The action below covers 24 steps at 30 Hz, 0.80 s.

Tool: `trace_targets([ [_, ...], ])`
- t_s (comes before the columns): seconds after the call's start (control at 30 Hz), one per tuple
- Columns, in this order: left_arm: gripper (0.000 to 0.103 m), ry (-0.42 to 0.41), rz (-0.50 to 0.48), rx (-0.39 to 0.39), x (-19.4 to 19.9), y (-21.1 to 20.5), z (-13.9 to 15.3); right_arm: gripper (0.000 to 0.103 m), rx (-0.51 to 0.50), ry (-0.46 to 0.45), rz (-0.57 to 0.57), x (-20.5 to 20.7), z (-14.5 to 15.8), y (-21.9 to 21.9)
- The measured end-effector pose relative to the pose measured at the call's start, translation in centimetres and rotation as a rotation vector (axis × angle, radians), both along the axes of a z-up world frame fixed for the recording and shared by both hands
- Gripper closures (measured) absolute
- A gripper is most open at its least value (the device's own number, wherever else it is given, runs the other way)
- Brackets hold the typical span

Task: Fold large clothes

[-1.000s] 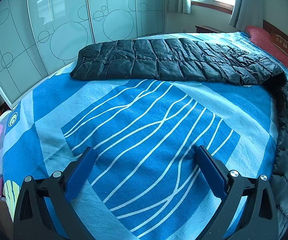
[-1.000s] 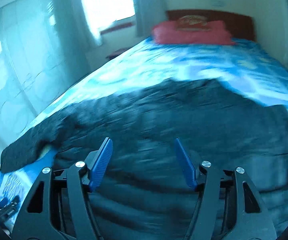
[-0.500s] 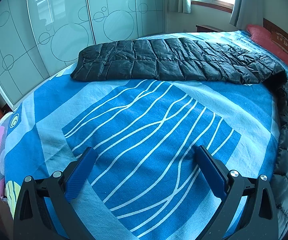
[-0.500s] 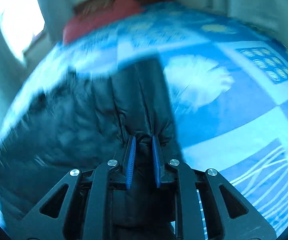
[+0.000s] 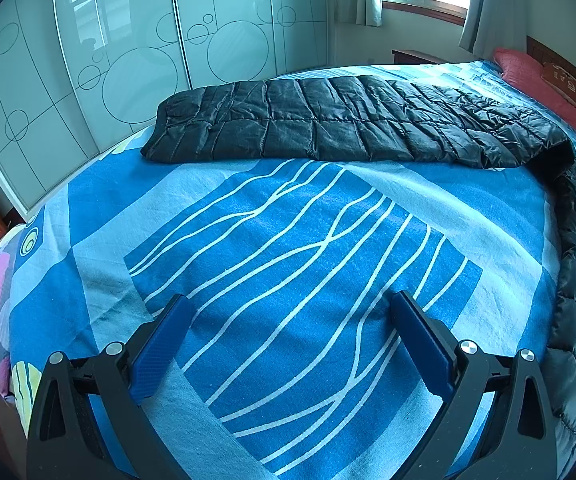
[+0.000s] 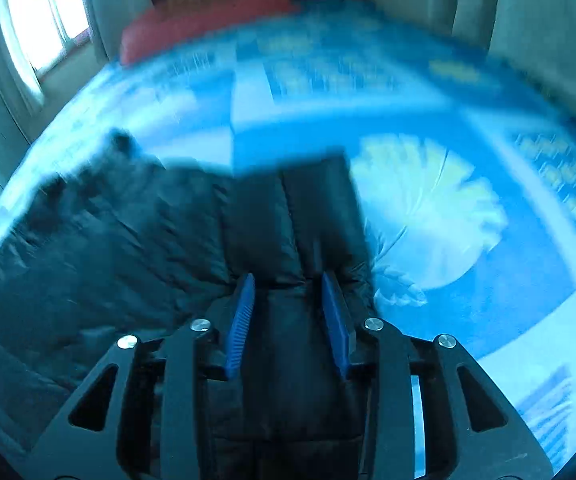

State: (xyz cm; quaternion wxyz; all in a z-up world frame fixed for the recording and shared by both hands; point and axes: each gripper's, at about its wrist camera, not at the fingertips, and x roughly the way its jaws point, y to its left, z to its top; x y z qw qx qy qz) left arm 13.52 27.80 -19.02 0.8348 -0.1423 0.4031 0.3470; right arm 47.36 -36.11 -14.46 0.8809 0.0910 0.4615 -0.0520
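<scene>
- Black down coat (image 5: 359, 120) spread lengthwise across the bed (image 5: 295, 248), its long body toward the wardrobe side, the rest trailing along the bed's right edge as seen from the left wrist camera.
- Left hand-held gripper (image 5: 288, 344): released, blue pads wide apart, hovering above bare patterned sheet, well apart from the coat; nothing between the fingers.
- Right hand-held gripper (image 6: 288, 312): straddles a raised ridge of the coat (image 6: 148, 240). Pads sit either side of the padding with a visible gap; cannot tell whether clenched on it or slackened, as the view is motion-blurred.
- Step in hand, as a judgement: taking or carrying one edge of the coat over toward its middle for a first fold.
- To do well: pinch through both layers of the quilted shell, not just a puff of filling, since slick padded cloth likely slips from a shallow bite.
- Lift only enough to clear the sheet, then draw across in a straight line so the fold edge lands parallel to the stitched seams.
- Bring the left hand-held gripper to the matching edge near the coat's far end, so the long garment travels evenly rather than twisting.
- Risk: dragging the sheet along with the coat.
</scene>
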Motion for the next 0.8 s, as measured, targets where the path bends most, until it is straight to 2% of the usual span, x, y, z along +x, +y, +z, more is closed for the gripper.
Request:
trace_targets([
  [0.07, 0.004, -0.001, 0.0, -0.001, 0.0, 0.0, 0.0, 0.068, -0.013, -0.004, -0.012, -0.3, 1.2, 0.3],
  [0.17, 0.004, -0.001, 0.0, -0.001, 0.0, 0.0, 0.0, 0.066, -0.023, -0.068, -0.037, -2.7, 2.7, 1.0],
  [0.23, 0.004, -0.002, 0.0, -0.002, 0.0, 0.1, 0.0, 0.064, -0.062, -0.082, -0.034, -4.4, 2.1, 1.8],
  [0.3, 0.004, -0.001, 0.0, -0.003, 0.1, 0.0, 0.0, 0.064, -0.149, -0.089, 0.001, -4.9, 0.5, 2.8],
  [0.37, 0.004, -0.001, 0.0, -0.002, 0.0, 0.0, 0.0, 0.062, -0.136, -0.064, 0.001, -4.2, -0.6, 2.7],
  [0.5, 0.004, -0.003, 0.0, -0.004, 0.0, 0.0, 0.0, 0.058, -0.135, -0.024, 0.007, -3.1, 0.2, 2.7],
  [0.57, 0.004, -0.005, 0.0, -0.006, 0.0, 0.0, 0.0, 0.058, -0.12, -0.038, -0.001, -4.2, 1.5, 3.0],
  [0.67, 0.004, -0.005, 0.0, -0.007, -0.1, 0.1, 0.0, 0.056, -0.1, -0.12, 0.005, -8.0, 4.0, 4.9],
  [0.7, 0.004, -0.005, 0.0, -0.005, -0.1, 0.1, 0.0, 0.05, -0.076, -0.135, 0.012, -9.1, 4.4, 5.5],
  [0.8, 0.004, -0.006, 0.0, -0.006, -0.1, 0.1, 0.0, 0.05, -0.045, -0.141, 0.053, -11.2, 4.1, 7.9],
])
